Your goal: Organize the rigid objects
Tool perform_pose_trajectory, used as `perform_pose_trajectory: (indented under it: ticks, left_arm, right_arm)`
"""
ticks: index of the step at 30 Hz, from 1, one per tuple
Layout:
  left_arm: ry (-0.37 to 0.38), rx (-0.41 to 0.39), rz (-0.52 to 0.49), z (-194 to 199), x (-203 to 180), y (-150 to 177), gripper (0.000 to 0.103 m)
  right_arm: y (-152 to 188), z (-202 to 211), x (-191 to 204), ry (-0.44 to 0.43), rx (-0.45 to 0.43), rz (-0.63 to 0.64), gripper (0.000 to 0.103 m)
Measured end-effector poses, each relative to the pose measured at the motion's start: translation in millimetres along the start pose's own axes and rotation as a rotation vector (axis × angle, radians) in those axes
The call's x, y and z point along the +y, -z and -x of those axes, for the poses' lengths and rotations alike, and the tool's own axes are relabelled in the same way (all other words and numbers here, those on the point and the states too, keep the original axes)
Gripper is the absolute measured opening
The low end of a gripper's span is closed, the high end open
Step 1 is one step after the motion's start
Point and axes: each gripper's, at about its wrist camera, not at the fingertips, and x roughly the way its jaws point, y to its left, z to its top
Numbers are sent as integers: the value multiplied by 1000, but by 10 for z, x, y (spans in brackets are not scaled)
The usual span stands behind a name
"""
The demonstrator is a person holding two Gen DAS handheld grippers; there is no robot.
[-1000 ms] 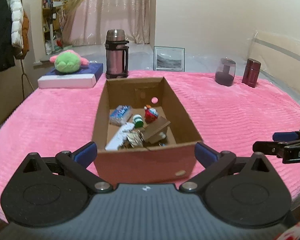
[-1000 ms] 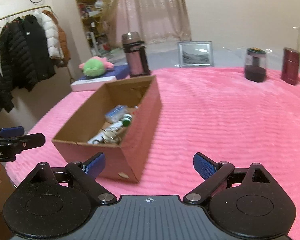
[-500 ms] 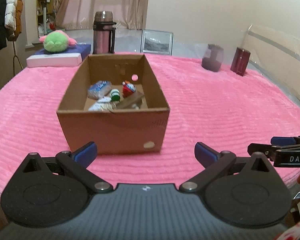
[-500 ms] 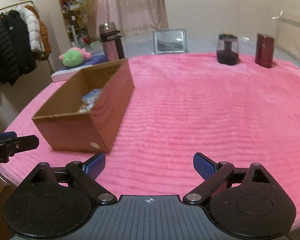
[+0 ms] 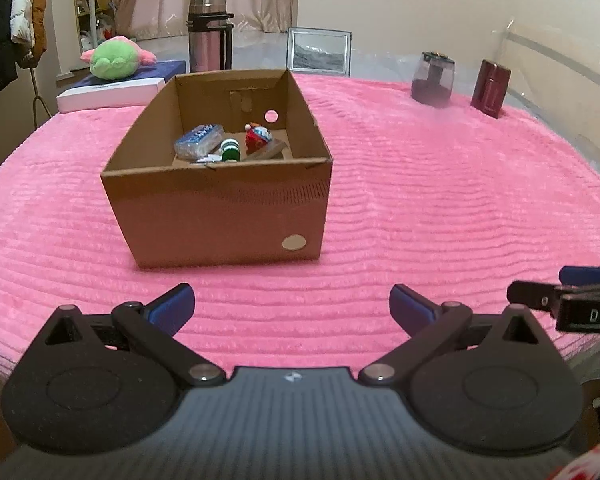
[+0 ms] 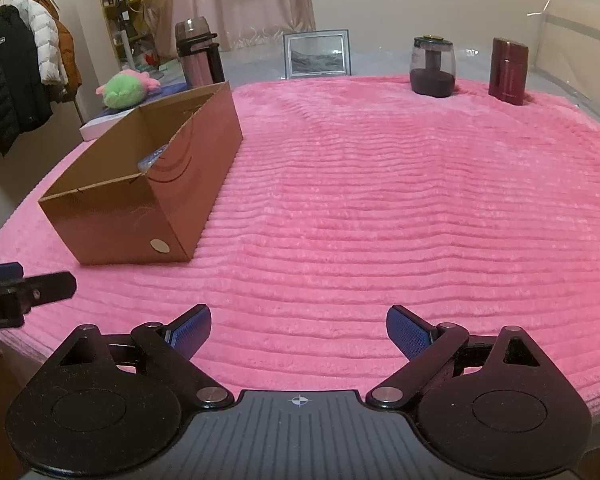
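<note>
Left wrist view: an open cardboard box (image 5: 220, 204) is sitting on the pink blanket (image 5: 440, 208), long axis running away from the camera, holding a blue packet (image 5: 199, 140), a green-capped bottle (image 5: 230, 150) and a red toy (image 5: 258, 136). Both the left gripper (image 5: 291, 306) and right gripper (image 6: 299, 330) are hovering short of it, jaws spread and gripping nothing.

Right tool (image 6: 299, 330) wide apart, empty, over pink blanket (image 6: 380, 208); cardboard box (image 6: 148, 200) left.

An open brown cardboard box (image 5: 220, 208) stands upright at centre-left of the left wrist view on the pink blanket (image 5: 440, 200). Inside, toward its far end, lie a blue-white packet (image 5: 199, 141), a green-capped bottle (image 5: 230, 150) and a red figurine (image 5: 258, 136), close together.
</note>
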Motion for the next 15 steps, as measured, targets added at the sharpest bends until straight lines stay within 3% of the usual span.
perform_pose_trajectory:
  ticks: [15]
  left_arm:
    - [1, 35, -4, -75, -36, 110, 102]
  right_arm:
    - [30, -51, 122, -16, 18, 21, 92]
